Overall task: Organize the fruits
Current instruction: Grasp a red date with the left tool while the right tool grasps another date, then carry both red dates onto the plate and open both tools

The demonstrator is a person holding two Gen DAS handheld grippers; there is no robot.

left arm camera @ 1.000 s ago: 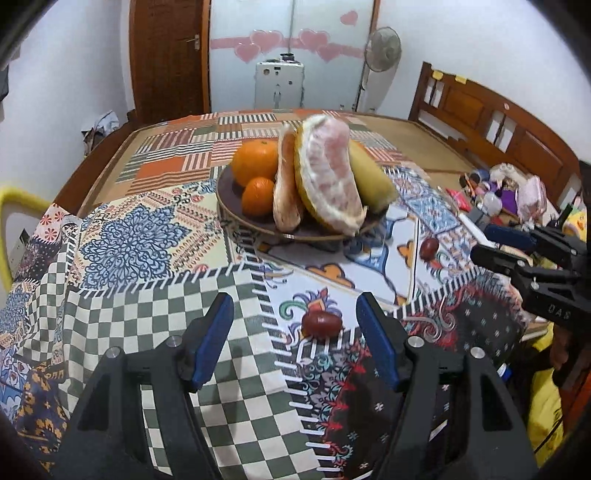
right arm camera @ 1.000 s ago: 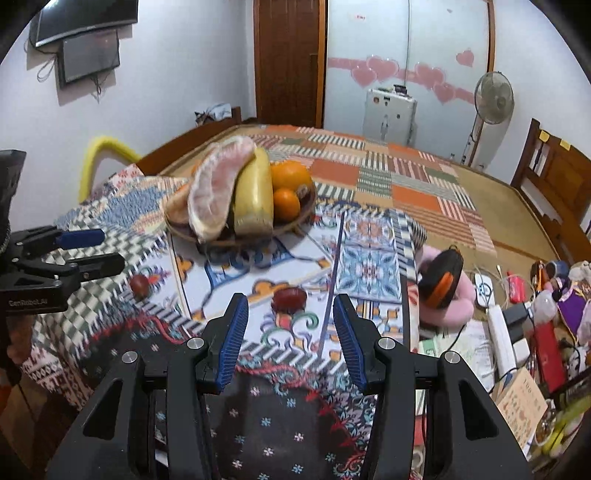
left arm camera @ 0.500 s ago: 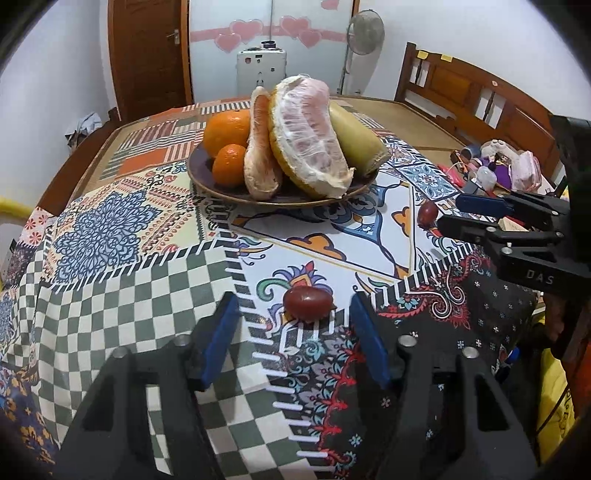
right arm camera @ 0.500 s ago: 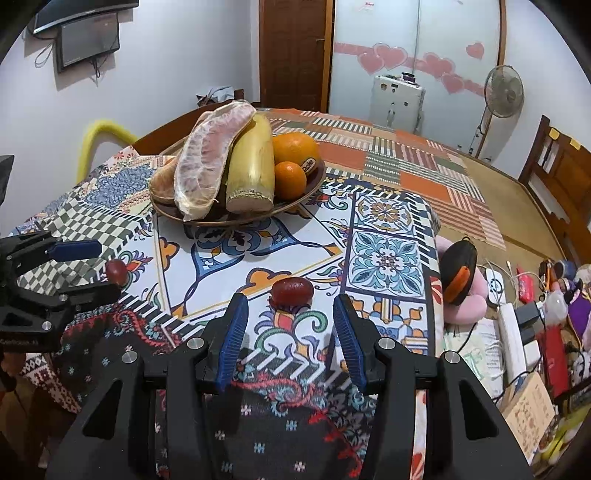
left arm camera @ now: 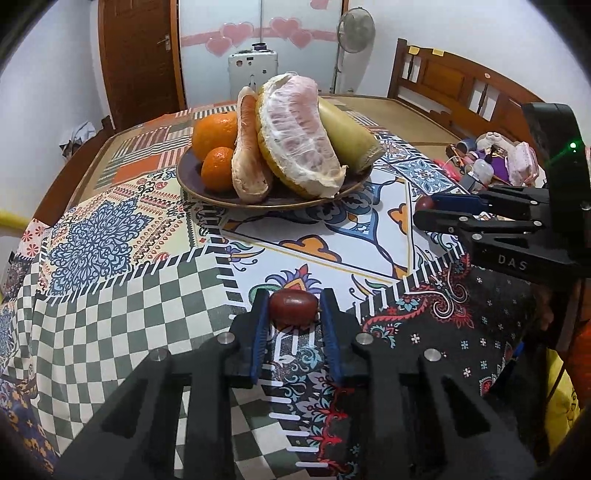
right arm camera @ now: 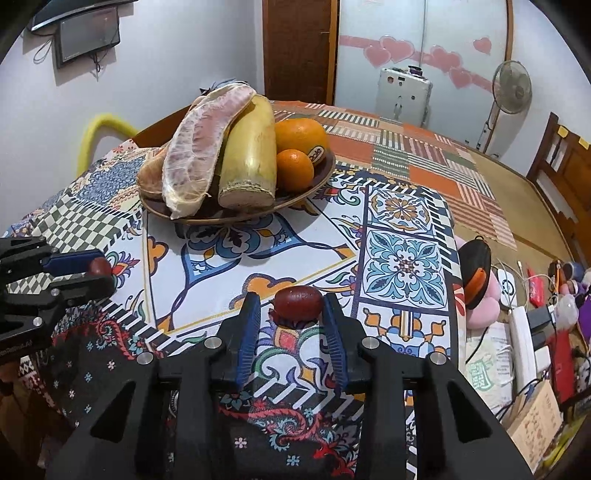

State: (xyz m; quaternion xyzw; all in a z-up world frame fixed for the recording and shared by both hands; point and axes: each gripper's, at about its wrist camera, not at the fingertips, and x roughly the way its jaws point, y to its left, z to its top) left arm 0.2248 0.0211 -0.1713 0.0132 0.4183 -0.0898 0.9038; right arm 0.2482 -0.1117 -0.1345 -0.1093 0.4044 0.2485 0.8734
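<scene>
Two small dark red fruits lie on the patterned tablecloth. My left gripper point(left arm camera: 293, 306) is shut on one red fruit point(left arm camera: 293, 303), both pads touching its ends; it also shows in the right wrist view point(right arm camera: 99, 266). My right gripper point(right arm camera: 293, 304) has closed in around the other red fruit point(right arm camera: 298, 302); the right pad touches it, a small gap shows at the left pad. This fruit also shows in the left wrist view point(left arm camera: 424, 204). A brown fruit plate point(left arm camera: 207, 192) behind holds pomelo pieces, two oranges and a yellowish fruit; it also shows in the right wrist view point(right arm camera: 317, 181).
The tablecloth point(left arm camera: 110, 229) drapes over the table's near edge. Right of the table lie a pink and orange-black item point(right arm camera: 478, 273), chargers and clutter point(right arm camera: 535, 325). A wooden bench point(left arm camera: 461, 85), a fan point(left arm camera: 356, 29) and a yellow chair back point(right arm camera: 103, 125) stand around.
Both grippers moved forward and lower onto the red fruits and their jaws closed from wide open; the left now grips its fruit, the right nearly so.
</scene>
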